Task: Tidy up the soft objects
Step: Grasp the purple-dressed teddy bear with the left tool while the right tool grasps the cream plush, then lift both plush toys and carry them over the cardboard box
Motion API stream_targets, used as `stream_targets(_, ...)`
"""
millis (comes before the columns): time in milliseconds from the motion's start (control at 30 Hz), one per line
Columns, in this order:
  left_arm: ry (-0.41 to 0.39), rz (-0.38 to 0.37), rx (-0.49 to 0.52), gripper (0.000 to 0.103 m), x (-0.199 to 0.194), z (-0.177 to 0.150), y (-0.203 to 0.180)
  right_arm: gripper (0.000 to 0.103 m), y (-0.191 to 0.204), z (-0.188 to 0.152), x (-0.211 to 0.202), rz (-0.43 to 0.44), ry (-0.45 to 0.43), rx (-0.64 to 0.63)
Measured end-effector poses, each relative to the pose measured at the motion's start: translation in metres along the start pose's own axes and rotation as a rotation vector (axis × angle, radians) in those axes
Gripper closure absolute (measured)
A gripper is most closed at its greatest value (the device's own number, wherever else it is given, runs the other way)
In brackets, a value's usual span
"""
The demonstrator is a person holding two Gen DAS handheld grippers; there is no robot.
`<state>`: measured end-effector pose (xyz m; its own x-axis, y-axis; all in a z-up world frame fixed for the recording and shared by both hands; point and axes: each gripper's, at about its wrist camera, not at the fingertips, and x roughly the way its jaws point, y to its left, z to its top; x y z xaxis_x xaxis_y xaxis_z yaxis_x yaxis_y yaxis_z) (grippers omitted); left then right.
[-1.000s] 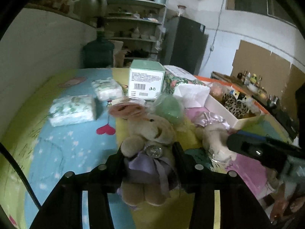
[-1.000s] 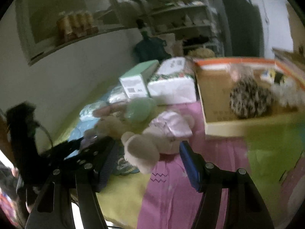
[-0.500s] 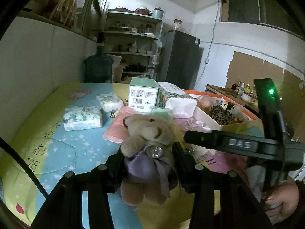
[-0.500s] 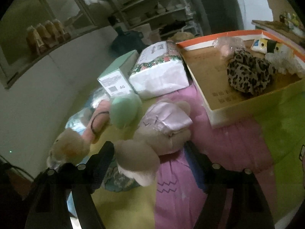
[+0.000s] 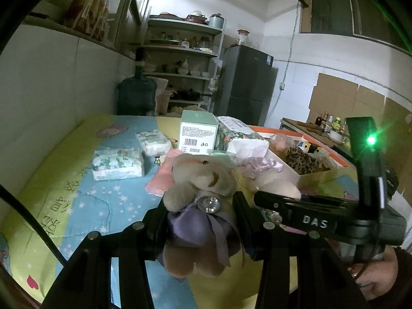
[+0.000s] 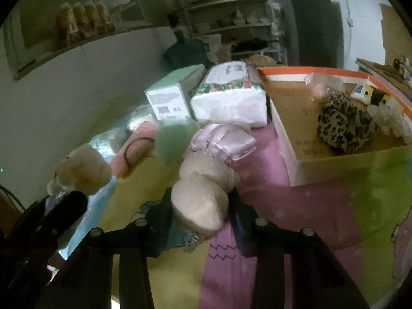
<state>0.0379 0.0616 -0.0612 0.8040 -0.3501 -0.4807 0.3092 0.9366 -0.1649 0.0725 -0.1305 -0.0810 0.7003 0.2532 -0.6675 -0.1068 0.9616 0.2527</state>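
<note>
Teddy bear in a purple bow (image 5: 198, 206) sits pinched at the waist in your left gripper (image 5: 199, 221), lifted above the quilt (image 5: 85, 206). Your right gripper (image 6: 199, 211) squeezes the pink-dressed bear (image 6: 206, 180) lying near the cardboard box (image 6: 322, 164), likely both toys' destination.

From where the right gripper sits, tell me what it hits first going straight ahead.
The right gripper is shut on the cream teddy bear in the pink satin dress, which leads. Beyond it, probably the white floral-wrapped tissue pack; depth is uncertain.
</note>
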Motion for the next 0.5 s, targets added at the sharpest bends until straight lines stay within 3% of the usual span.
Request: stream_targets(500,-0.024,0.011,0.03,0.056,0.003,0.024,-0.035,0.062,-0.014,0.014,-0.069,0.038,-0.146,-0.057)
